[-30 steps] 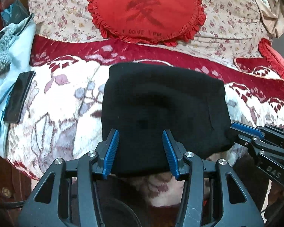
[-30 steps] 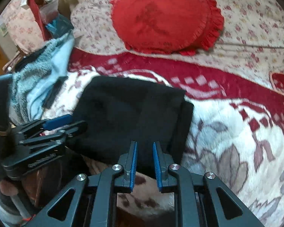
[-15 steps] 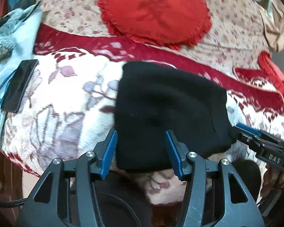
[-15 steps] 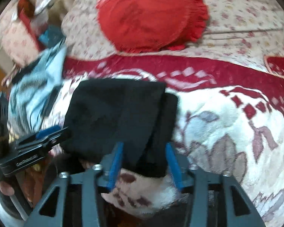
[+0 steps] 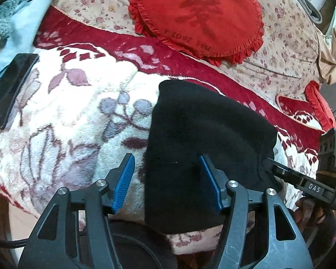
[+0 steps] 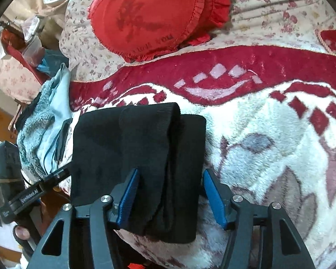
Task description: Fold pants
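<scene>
Both grippers, left (image 5: 168,181) & right (image 6: 169,196), jaws opening wider than before, astride folded black pants (image 5: 203,134), unclamped.

Colours and patterns, bed surface.
Folded pants of plain black knit (image 5: 208,134); plush cream blanket (image 5: 78,116) with mauve leaves and a crimson border; frilled red heart cushion (image 5: 197,15) with a darker character; beige quilt (image 5: 286,35) with small red flowers.

Red cushion (image 5: 197,15): dark Chinese character; embroidered "I LOVE YOU" along lower edge, partly legible.
Right tool (image 5: 311,187): white label read "DAS".
Left tool (image 6: 38,194): label read "GenRobot.AI".
</scene>
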Motion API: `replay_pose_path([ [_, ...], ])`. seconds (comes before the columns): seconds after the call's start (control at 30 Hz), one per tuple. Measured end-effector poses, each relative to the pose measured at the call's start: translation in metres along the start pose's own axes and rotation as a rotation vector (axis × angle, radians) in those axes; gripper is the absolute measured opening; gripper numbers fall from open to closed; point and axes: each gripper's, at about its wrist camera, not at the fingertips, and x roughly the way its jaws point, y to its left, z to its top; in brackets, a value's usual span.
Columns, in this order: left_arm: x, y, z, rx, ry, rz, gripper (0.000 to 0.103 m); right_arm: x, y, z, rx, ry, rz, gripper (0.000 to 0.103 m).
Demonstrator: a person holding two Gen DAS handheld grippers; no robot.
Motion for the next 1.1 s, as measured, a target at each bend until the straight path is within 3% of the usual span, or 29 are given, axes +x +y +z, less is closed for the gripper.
replay_pose_path([
  [0.13, 0.007, -0.003, 0.002, 0.000, 0.007, -0.016, 0.067, 0.006, -0.001, 0.002, 0.012, 0.002, 0.019, 0.061],
  [0.37, 0.017, -0.014, 0.000, 0.018, 0.000, -0.014, 0.071, 0.011, 0.006, 0.006, -0.020, -0.007, 0.011, 0.060],
  [0.47, 0.012, -0.020, 0.001, 0.042, -0.011, -0.005, 0.060, 0.004, 0.013, 0.004, -0.066, -0.040, 0.008, 0.046],
  [0.53, 0.003, -0.024, 0.006, 0.053, -0.018, -0.028, 0.045, -0.002, 0.017, 0.004, -0.083, -0.062, 0.008, 0.040],
  [0.73, -0.015, -0.045, 0.038, 0.122, -0.100, -0.032, 0.045, -0.023, 0.026, 0.028, -0.108, -0.147, 0.026, 0.038],
  [0.9, 0.005, -0.052, 0.066, 0.146, -0.119, -0.004, 0.045, -0.022, 0.023, 0.057, -0.102, -0.199, 0.006, 0.038],
  [1.0, 0.038, -0.047, 0.071, 0.142, -0.057, 0.043, 0.045, 0.004, 0.012, 0.070, -0.083, -0.153, -0.051, 0.040],
  [1.1, 0.045, -0.043, 0.065, 0.144, -0.068, 0.066, 0.047, 0.020, 0.006, 0.068, -0.102, -0.102, -0.140, 0.045],
])
